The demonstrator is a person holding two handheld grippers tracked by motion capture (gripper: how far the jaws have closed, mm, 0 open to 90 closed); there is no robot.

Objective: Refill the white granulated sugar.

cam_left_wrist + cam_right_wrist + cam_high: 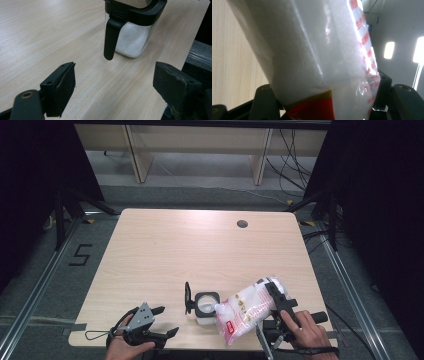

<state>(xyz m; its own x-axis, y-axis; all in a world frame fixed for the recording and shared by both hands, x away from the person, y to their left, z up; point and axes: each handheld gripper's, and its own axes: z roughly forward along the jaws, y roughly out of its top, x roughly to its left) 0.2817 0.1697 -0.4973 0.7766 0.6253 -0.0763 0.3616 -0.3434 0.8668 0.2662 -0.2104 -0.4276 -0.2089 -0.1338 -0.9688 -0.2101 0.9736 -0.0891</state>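
Note:
A small clear jar [205, 306] with a black rim stands near the table's front edge, its black flip lid [187, 298] swung open to the left. White granules lie in the bottom of the jar [132, 41]. My right gripper [274, 292] is shut on the upper end of a clear bag of white granules [247, 309] with red print. The bag is tilted, its lower end just right of the jar's mouth. The bag [312, 55] sits between the right gripper's [324, 100] jaws. My left gripper [168, 320] rests open and empty left of the jar, with the left gripper [116, 75] pointing at it.
The light wooden table [200, 245] has a round cable hole [242, 224] at the back right. Its front edge runs just behind both hands. Wooden shelving legs [260, 162] and loose cables [292, 165] lie on the floor beyond the table.

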